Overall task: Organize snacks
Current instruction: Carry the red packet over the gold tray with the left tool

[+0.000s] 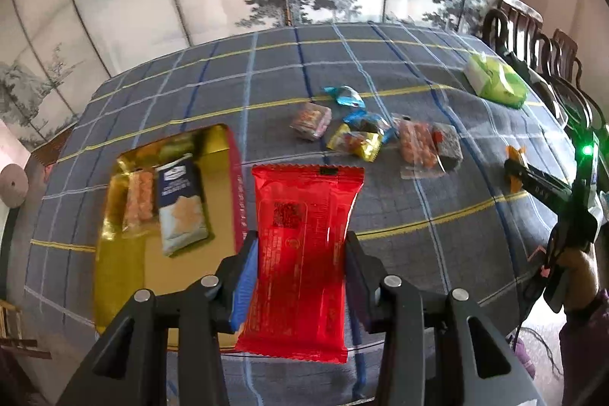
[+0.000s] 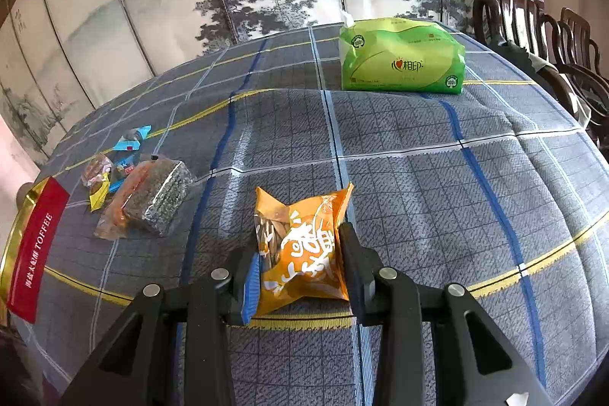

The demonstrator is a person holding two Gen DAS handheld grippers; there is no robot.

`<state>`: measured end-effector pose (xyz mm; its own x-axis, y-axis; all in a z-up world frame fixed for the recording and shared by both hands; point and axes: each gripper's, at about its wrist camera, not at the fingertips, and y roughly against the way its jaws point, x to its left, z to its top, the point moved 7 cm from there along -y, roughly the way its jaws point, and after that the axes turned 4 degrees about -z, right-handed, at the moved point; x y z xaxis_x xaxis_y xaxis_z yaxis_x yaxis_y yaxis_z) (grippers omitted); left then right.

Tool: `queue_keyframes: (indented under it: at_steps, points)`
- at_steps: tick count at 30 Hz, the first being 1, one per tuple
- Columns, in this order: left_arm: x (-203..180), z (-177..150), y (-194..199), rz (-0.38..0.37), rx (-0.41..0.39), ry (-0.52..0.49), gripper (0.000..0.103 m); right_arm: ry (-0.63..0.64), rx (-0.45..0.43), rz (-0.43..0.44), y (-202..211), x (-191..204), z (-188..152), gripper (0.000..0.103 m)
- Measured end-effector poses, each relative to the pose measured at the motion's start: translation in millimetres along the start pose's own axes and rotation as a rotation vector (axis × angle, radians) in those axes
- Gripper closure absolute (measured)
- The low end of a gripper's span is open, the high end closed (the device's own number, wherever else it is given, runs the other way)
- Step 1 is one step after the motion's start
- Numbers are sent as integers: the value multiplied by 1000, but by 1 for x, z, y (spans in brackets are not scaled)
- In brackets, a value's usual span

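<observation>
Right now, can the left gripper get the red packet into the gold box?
Probably yes. The left gripper is shut on the red packet, and the open gold box lies just to its left, with bare floor beside the two snacks already inside.

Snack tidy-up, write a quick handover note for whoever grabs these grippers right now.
Left gripper: shut on a red packet, held above the cloth beside the gold box.
Right gripper: shut on an orange packet over the table.
Done: two packets already lie in the box.
Left: box both held packets, then the loose pile of snacks mid-table. The green tissue pack is not a snack.
</observation>
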<state>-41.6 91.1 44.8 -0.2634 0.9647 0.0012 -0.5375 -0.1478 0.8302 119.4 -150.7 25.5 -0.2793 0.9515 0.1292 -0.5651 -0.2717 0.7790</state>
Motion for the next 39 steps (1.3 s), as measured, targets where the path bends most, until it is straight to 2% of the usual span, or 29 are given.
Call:
queue_keyframes:
  at_steps: [21,39]
  points:
    - [82,-10,2,84,-10,122,60,21,5,-37,-1,0,-1,68]
    - [141,-29,-26,206,29,180,60,26,7,-45,-1,-1,-3,67]
